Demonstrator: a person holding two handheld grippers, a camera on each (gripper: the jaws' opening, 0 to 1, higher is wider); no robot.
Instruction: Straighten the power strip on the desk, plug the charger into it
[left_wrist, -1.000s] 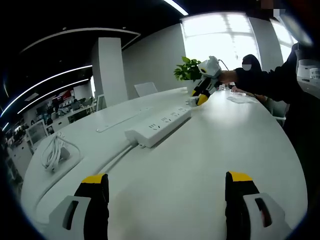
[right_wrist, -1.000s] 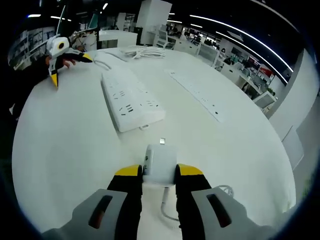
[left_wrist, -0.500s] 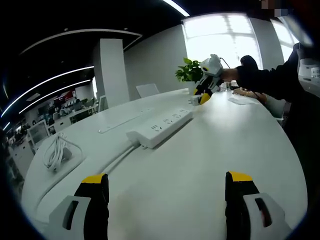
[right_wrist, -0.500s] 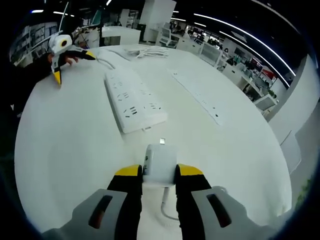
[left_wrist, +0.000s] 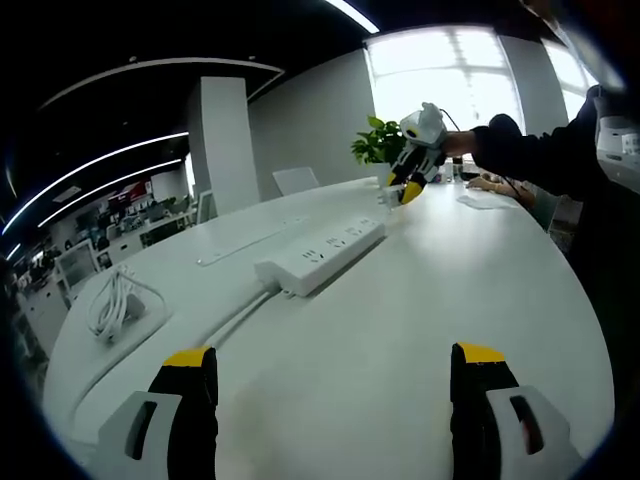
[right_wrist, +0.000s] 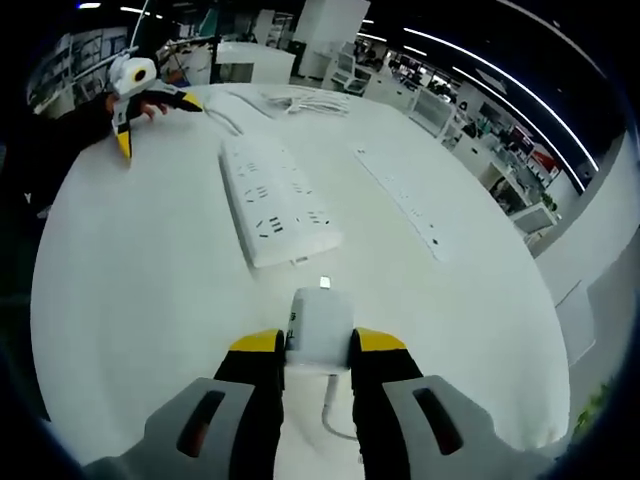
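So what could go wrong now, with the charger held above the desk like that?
1. The right gripper pinches the charger by its sides only; it may twist when pushed into the power strip.
2. The left gripper is open and off the strip, so the strip could slide.
3. The charger's cable trails behind and might snag.

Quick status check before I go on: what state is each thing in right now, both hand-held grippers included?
Left hand-held gripper: open, holding nothing, above the desk.
Right hand-held gripper: shut on the charger.
Charger: held, prongs facing the power strip, not plugged in.
Power strip: flat on the desk, sockets up, nothing plugged in.
Coiled white cable: loose on the desk.
Potted plant: upright.
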